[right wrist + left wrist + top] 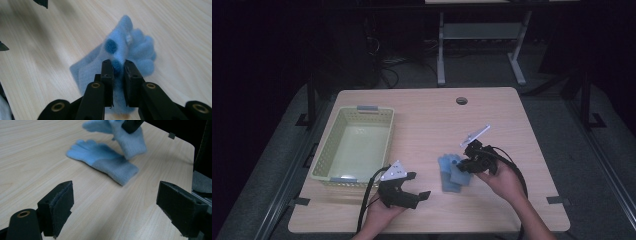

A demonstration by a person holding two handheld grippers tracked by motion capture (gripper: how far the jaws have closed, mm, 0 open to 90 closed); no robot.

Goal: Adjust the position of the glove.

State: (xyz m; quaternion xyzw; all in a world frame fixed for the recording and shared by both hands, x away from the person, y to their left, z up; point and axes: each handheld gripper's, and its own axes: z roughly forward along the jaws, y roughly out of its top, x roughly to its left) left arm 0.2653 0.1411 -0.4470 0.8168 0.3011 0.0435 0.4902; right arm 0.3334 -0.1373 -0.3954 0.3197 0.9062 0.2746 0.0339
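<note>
Right gripper view tells the most: the right gripper (117, 72) has its jaws nipped tight on a fold of a light blue knitted glove (130, 47) with darker blue dots, lifting it off the wooden table (37, 62), probably to carry it elsewhere. A second blue glove (103, 160) lies flat on the tabletop just under the lifted one, fingers spread, waiting its turn. The left gripper (404, 187) hangs near the table's front edge with its jaws spread wide and nothing between them, seemingly ready for that second glove. A pale green basket (319, 162) sits empty at the left, a likely destination.
</note>
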